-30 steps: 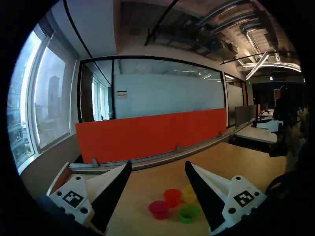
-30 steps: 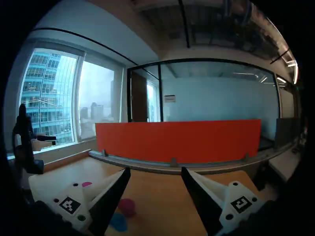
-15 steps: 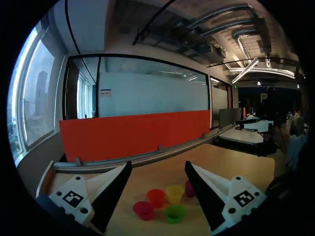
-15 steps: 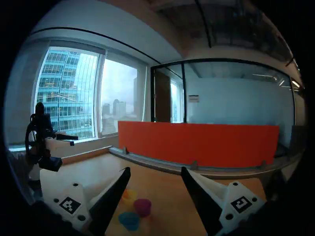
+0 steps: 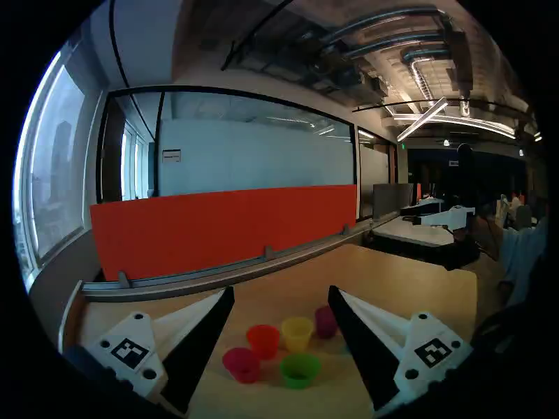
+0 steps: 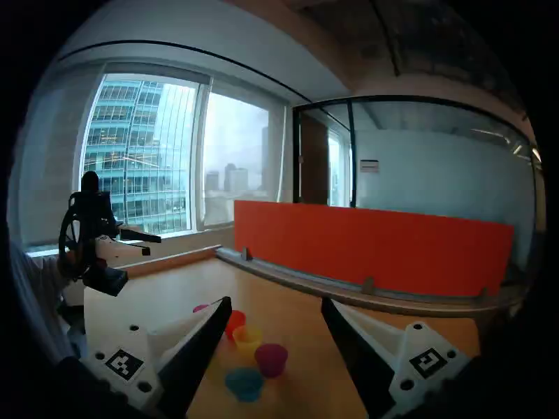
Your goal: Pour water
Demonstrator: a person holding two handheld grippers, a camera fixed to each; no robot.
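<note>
Several small coloured cups stand close together on a light wooden table (image 5: 391,272). In the left gripper view I see a pink cup (image 5: 242,363), a red cup (image 5: 263,340), a yellow cup (image 5: 297,333), a green cup (image 5: 300,370) and a purple cup (image 5: 325,321). My left gripper (image 5: 279,290) hangs open just short of them, with nothing between its fingers. In the right gripper view the red cup (image 6: 235,321), yellow cup (image 6: 247,339), purple cup (image 6: 270,359) and a blue cup (image 6: 244,383) lie low between the open fingers of my right gripper (image 6: 276,302).
An orange divider panel (image 5: 223,227) on a metal rail runs along the table's far edge. A black-and-white device (image 6: 94,244) stands at the table's left end beside a pale sleeve (image 6: 31,300). Large windows (image 6: 140,167) lie beyond. Other desks (image 5: 426,234) stand at right.
Both views have swung: the cups slid left in the left gripper view, and the purple cup came into sight. In the right gripper view more cups appeared between the fingers. Both grippers stayed open.
</note>
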